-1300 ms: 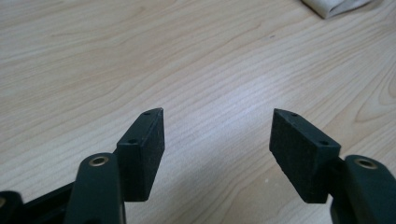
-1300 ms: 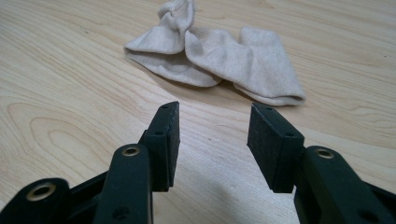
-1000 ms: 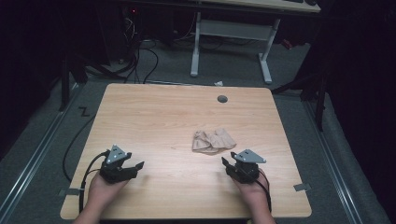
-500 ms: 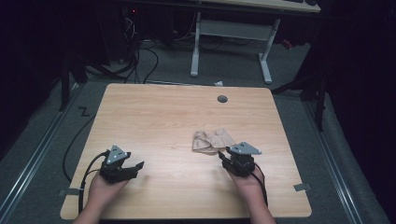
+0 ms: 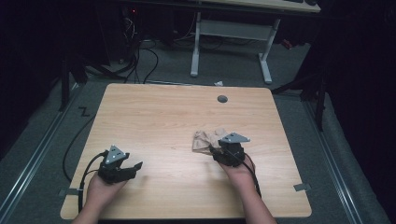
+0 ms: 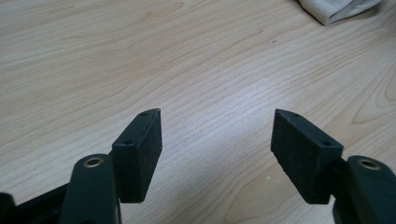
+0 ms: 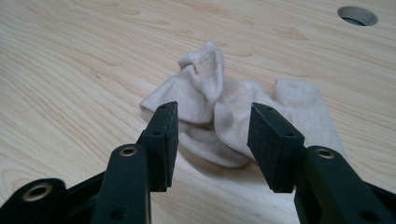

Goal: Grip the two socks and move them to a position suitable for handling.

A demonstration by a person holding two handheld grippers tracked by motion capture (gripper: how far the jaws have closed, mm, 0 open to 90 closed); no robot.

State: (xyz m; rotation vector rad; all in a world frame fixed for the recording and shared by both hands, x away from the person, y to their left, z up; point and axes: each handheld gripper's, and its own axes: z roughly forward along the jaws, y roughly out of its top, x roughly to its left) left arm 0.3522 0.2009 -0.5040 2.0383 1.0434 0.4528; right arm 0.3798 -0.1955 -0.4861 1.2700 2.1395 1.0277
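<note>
In the high view the right gripper (image 5: 219, 151) covers the near right part of the sock (image 5: 205, 139). The left gripper view cuts the sock (image 6: 337, 8) off at its top edge. Whether the sock is one piece or a pair cannot be told.

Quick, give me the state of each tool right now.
Left tool: open, nothing between its jaws, over bare table.
Right tool: open, jaws just widened, around the near edge of the beige socks, not gripping them.
</note>
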